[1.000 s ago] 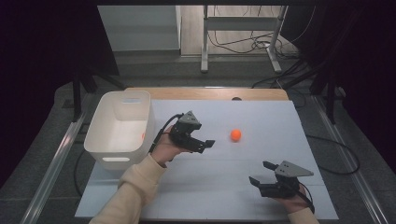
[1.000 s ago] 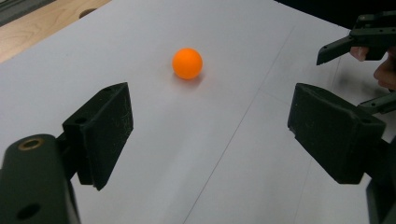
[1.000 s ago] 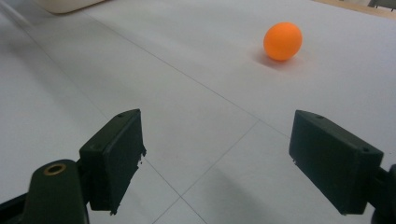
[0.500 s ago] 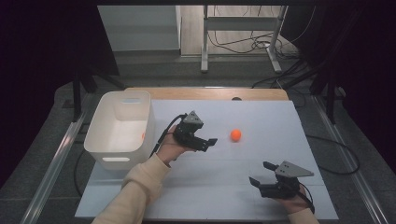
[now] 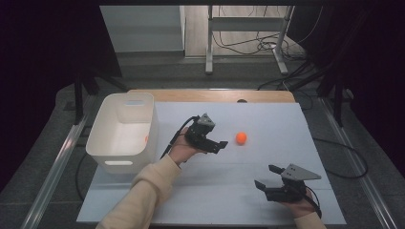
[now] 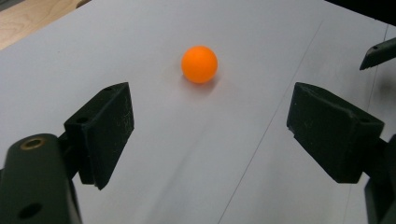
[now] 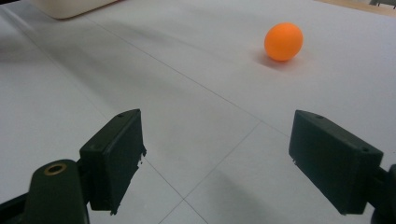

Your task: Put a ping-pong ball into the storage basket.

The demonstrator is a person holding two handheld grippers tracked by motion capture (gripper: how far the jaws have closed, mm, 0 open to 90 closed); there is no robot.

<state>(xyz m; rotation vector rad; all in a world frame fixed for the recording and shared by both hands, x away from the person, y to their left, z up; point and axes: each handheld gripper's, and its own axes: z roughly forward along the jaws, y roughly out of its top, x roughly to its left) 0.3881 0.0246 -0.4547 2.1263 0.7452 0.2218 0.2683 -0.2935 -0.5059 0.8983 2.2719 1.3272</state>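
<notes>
A small orange ball (image 5: 241, 138) rests on the white table sheet (image 5: 267, 119), right of centre. My left gripper (image 5: 220, 145) hovers just left of it, open, its jaws pointing at the ball (image 6: 199, 64) with nothing between them. My right gripper (image 5: 267, 177) sits low near the front right, open and empty, aimed up the table with the ball (image 7: 283, 42) well ahead of it. A tip of the right gripper's fingers (image 6: 378, 53) shows at the edge of the left gripper view.
A white plastic bin (image 5: 125, 131) stands at the left side of the table, with something orange barely showing inside it; its corner (image 7: 70, 7) appears far off. A wooden strip (image 5: 210, 95) runs along the far table edge. Metal rails flank both sides.
My left gripper has moved right and slightly down toward the orange ball. The right gripper and the ball have stayed in place.
</notes>
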